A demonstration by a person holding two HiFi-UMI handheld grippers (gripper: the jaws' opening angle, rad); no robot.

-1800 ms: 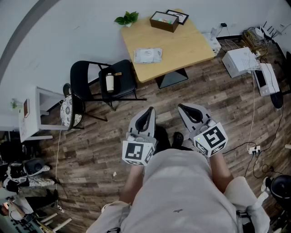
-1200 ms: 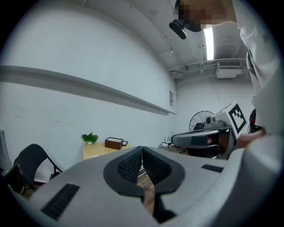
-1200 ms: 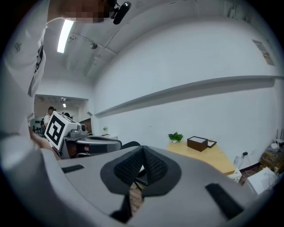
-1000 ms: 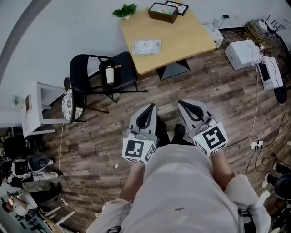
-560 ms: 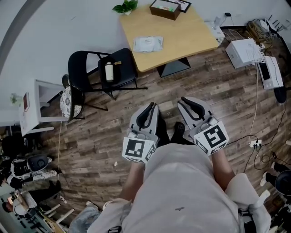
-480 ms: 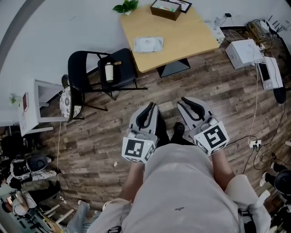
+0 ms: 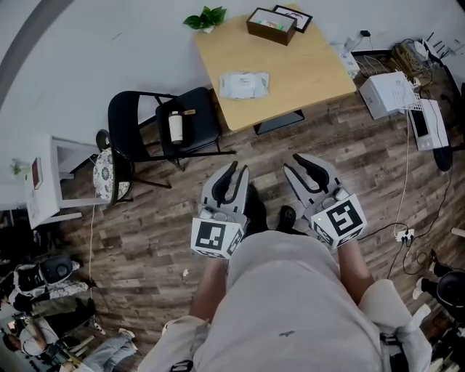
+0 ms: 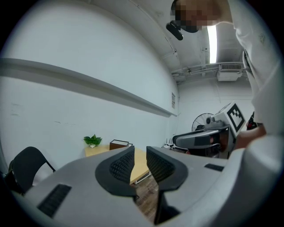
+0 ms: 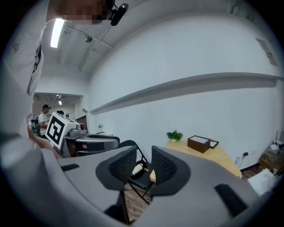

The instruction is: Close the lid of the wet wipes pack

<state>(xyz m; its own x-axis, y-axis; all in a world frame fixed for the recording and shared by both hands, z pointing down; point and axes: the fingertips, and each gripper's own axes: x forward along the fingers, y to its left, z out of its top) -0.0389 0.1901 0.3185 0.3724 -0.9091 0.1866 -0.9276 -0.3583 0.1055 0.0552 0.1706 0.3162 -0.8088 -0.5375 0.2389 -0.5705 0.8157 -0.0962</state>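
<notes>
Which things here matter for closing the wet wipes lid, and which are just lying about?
For the job: wet wipes pack on the table; left gripper, open and empty; right gripper, jaws opening, empty.

Lying about: plant, brown box, picture frame, bottle on the chair.
</notes>
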